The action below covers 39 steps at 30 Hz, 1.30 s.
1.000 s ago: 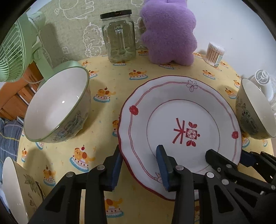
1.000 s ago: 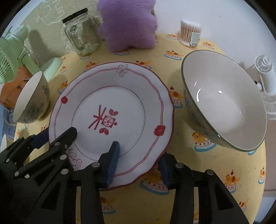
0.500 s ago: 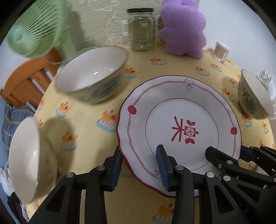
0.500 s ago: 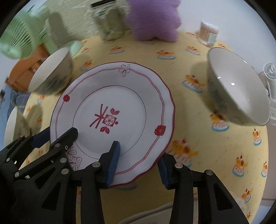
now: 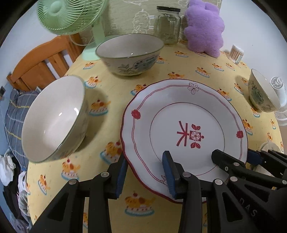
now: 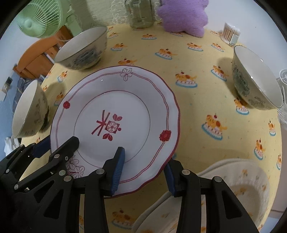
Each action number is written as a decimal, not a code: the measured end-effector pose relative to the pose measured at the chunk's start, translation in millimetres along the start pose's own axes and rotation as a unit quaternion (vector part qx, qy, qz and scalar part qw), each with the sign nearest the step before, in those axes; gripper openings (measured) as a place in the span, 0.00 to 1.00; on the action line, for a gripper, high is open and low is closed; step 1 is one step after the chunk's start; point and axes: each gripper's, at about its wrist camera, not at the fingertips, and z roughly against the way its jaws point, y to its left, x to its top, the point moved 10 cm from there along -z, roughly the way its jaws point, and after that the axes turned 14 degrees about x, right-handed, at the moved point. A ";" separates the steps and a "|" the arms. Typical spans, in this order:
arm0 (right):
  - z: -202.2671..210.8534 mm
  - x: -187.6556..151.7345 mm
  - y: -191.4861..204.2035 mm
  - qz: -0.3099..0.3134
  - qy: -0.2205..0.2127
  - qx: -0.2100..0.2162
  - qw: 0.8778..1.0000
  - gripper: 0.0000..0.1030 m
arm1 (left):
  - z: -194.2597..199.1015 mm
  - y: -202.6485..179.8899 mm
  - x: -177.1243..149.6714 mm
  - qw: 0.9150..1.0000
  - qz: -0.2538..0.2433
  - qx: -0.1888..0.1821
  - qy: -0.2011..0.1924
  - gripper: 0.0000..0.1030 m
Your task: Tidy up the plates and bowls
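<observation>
A white plate (image 5: 188, 125) with a red rim and a red flower mark hangs above the yellow tablecloth (image 5: 111, 86), held by its near edge. My left gripper (image 5: 145, 170) is shut on the plate's near-left rim, one pad on top and one beneath. My right gripper (image 6: 143, 170) is shut on the plate (image 6: 116, 116) at its near-right rim. Each gripper shows in the other's view: right gripper (image 5: 236, 156), left gripper (image 6: 56, 145). Three bowls stand on the table: a wide one (image 5: 130, 53) at the back, one (image 5: 53, 118) on the left, one (image 6: 254, 78) on the right. A cream patterned plate (image 6: 233, 188) lies near right.
At the back stand a green fan (image 5: 70, 14), a glass jar (image 5: 168, 26), a purple plush toy (image 5: 204, 26) and a tub of cotton swabs (image 5: 236, 53). A small white fan (image 5: 279, 93) is beyond the right edge. A wooden frame (image 5: 41, 61) lies left of the table.
Both grippers have carried the plate back toward the near side of the table. The bowls and back objects now sit farther off, and the cream plate has come into view near right.
</observation>
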 end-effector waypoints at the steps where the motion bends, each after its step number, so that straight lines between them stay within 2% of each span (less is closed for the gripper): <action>1: -1.0 -0.6 1.1 0.001 0.000 0.000 1.000 0.44 | -0.5 1.6 -1.3 1.000 0.001 -0.002 0.002 0.38; 7: -6.9 8.5 -6.3 -0.008 -0.007 -0.019 1.000 0.44 | -6.9 0.7 0.8 1.000 0.000 0.000 0.011 0.42; 10: -9.0 16.1 -10.8 -0.011 -0.013 -0.027 0.999 0.47 | -9.7 0.6 5.9 1.000 -0.009 0.018 -0.002 0.43; 14: -9.6 34.6 -15.9 0.022 -0.027 -0.071 0.997 0.57 | -16.5 0.3 16.0 1.000 -0.004 0.012 0.000 0.49; 17: -12.1 46.3 -19.0 0.016 -0.029 -0.059 0.998 0.59 | -21.0 1.6 25.6 1.000 0.000 0.018 -0.005 0.53; 23: -16.9 61.3 -27.7 0.004 -0.029 -0.055 0.998 0.60 | -30.2 0.9 34.9 1.000 0.013 0.004 0.004 0.53; 31: -17.6 62.5 -28.6 0.005 -0.030 -0.051 0.998 0.60 | -30.4 -2.0 36.9 1.000 0.012 0.001 0.009 0.53; 34: -18.8 62.9 -23.1 0.014 -0.026 -0.046 0.998 0.51 | -30.4 -2.0 37.1 1.000 0.011 0.001 0.012 0.52; 36: -19.0 62.8 -21.7 0.017 -0.023 -0.050 0.998 0.50 | -30.9 -1.8 37.0 1.000 0.013 0.003 0.018 0.52; 39: -18.7 62.0 -21.1 0.017 -0.022 -0.051 0.998 0.49 | -28.2 -3.0 35.4 0.999 0.001 0.027 0.020 0.51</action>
